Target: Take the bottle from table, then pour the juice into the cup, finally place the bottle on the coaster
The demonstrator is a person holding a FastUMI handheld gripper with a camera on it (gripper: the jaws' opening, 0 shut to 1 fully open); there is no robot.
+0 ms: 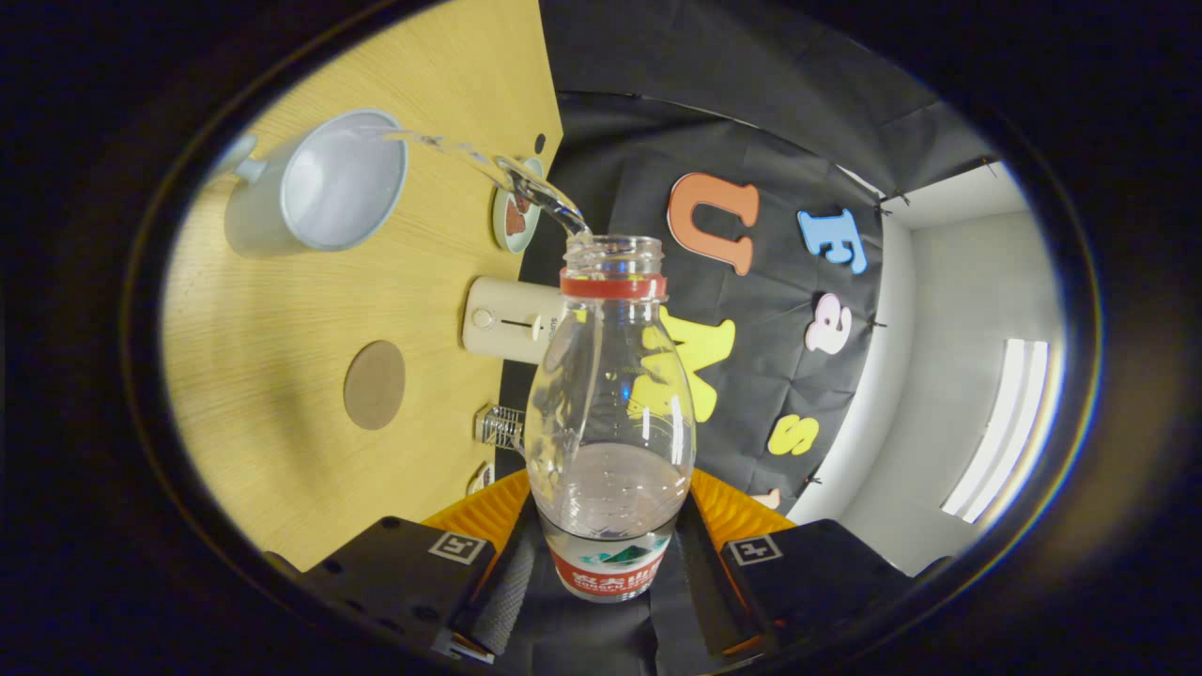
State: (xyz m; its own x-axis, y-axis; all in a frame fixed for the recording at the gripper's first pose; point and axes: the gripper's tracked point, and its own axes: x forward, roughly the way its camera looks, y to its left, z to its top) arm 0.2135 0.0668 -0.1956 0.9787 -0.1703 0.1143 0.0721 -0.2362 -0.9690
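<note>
My gripper (608, 554) is shut on a clear plastic bottle (610, 413) with a red neck ring and a red label, both fingers pressing its lower body. The whole view is rolled sideways, so the bottle is tipped. A clear stream of liquid (488, 169) arcs from its open mouth into the pale blue cup (324, 183) on the wooden table (282, 376). Some liquid remains in the bottle. A round brown coaster (375, 384) lies flat on the table, nearer to the fingers than the cup.
A white toaster-like appliance (507, 319) stands at the table's far edge by the booth wall. A small dish with something brown (516, 216) sits beyond the stream. A small clear glass object (500, 427) rests near the table edge, close to the fingers.
</note>
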